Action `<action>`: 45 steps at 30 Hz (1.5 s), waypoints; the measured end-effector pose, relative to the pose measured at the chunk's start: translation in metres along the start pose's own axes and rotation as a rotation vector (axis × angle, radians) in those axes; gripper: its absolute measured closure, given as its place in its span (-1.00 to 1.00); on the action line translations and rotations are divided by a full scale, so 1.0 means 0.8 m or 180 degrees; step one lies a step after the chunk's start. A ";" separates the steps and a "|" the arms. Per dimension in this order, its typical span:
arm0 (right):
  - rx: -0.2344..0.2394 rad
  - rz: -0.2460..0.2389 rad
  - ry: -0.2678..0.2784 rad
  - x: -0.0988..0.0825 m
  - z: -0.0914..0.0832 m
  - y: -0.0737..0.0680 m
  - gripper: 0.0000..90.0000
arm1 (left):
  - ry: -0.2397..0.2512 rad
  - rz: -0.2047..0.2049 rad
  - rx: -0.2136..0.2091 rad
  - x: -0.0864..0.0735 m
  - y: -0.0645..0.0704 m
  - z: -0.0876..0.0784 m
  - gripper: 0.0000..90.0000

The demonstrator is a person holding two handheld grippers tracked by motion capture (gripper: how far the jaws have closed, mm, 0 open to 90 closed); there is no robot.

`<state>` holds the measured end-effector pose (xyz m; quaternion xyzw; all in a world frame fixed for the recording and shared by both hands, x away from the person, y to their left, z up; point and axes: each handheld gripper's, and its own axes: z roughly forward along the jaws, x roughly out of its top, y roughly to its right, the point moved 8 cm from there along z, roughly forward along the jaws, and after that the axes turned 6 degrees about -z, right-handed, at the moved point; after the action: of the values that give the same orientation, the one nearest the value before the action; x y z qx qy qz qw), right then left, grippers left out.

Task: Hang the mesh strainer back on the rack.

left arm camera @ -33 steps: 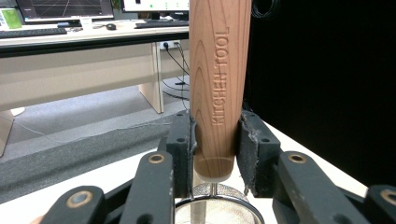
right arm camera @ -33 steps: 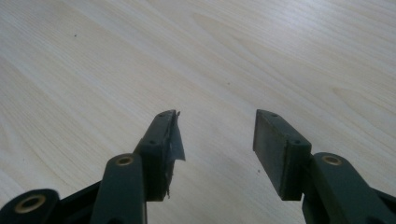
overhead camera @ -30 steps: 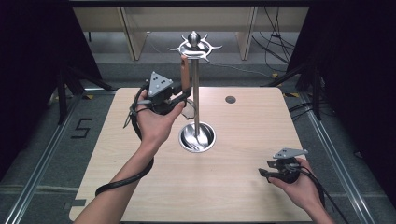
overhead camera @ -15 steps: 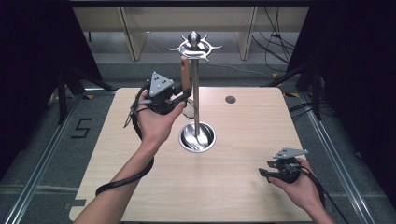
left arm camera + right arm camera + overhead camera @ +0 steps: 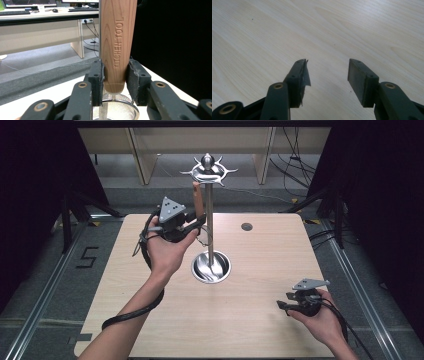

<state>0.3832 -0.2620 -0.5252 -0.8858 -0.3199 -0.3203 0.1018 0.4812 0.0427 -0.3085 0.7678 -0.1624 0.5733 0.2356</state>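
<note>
Since the earlier frame, both hands hold position; only the left gripper (image 5: 113,75) has changed, its jaws having just been opening. A wooden handle (image 5: 117,45) stamped "KITCHEN TOOL" stands upright between its pads, with slight gaps showing on both sides, so the grip appears released. Its strainer head (image 5: 115,108) sits just below. The handle hangs beside the steel rack pole (image 5: 209,225). The right gripper (image 5: 328,72) hovers open over bare table (image 5: 262,37).
</note>
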 end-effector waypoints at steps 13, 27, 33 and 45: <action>-0.0012 -0.0037 0.0056 0.002 0.001 0.002 0.11 | 0.0011 -0.0109 -0.0024 -0.011 -0.006 -0.020 0.05; 0.0000 -0.0057 0.0027 0.002 0.001 0.001 0.11 | -0.0050 -0.0167 -0.0035 -0.031 -0.014 -0.052 -0.10; 0.0030 0.0053 -0.0009 0.001 -0.001 -0.002 0.10 | -0.0114 -0.0183 -0.0065 -0.044 -0.023 -0.065 -0.09; -0.0010 -0.0033 0.0058 0.003 0.002 0.001 0.10 | -0.0149 -0.0184 0.0008 -0.066 -0.044 -0.089 -0.09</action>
<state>0.3856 -0.2607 -0.5251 -0.8814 -0.3230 -0.3295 0.1017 0.4270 0.1104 -0.3485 0.7856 -0.1449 0.5484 0.2472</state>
